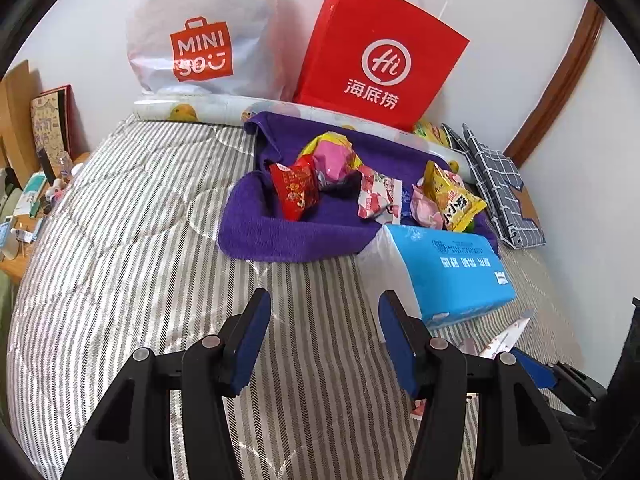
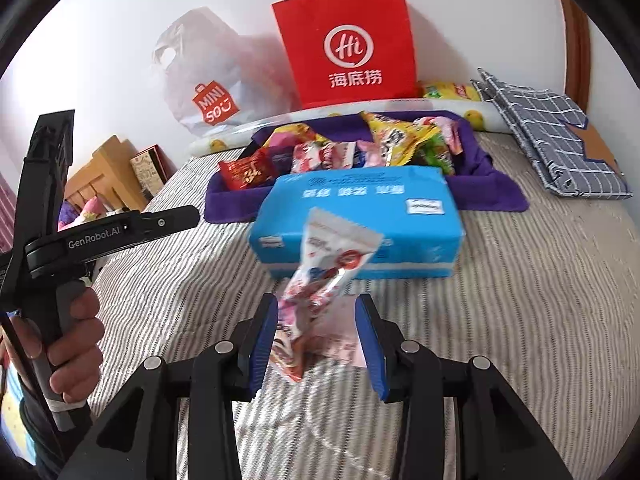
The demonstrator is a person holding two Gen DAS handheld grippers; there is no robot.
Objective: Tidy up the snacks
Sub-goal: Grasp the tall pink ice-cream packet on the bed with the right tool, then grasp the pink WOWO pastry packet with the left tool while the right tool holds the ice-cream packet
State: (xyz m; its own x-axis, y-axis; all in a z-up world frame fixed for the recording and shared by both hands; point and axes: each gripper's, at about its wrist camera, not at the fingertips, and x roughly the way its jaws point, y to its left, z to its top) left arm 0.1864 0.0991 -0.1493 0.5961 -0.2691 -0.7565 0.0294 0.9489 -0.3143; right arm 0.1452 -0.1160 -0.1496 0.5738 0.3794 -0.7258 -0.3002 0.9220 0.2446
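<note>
Nearest in the right wrist view, the right tongs [image 2: 316,332] have a crinkled white and pink plastic snack packet [image 2: 320,276] between their blue pads. The left pad presses the packet's lower end; whether the right pad touches it cannot be told. The jaws stand partly closed. The packet rises tilted from the jaws, its white top edge in front of the light blue soft pack of tissues [image 2: 356,224] lying on the grey and white striped bedspread [image 2: 520,320].

At the left of that view a person's hand [image 2: 76,344] grips the black handle of the left tongs, which point down towards the bed.

In the left wrist view the left tongs [image 1: 324,332] hang about half open above the striped bedspread with nothing between the pads.

Beyond the tissue pack lies a purple towel-lined tray [image 1: 256,228] full of snack bags: a red packet [image 1: 294,192], a pink one [image 1: 332,156] and a yellow one [image 1: 452,196].

Farthest, against the white wall, stand a red paper carrier bag [image 1: 380,52] and a white plastic shopping bag [image 1: 200,28].
</note>
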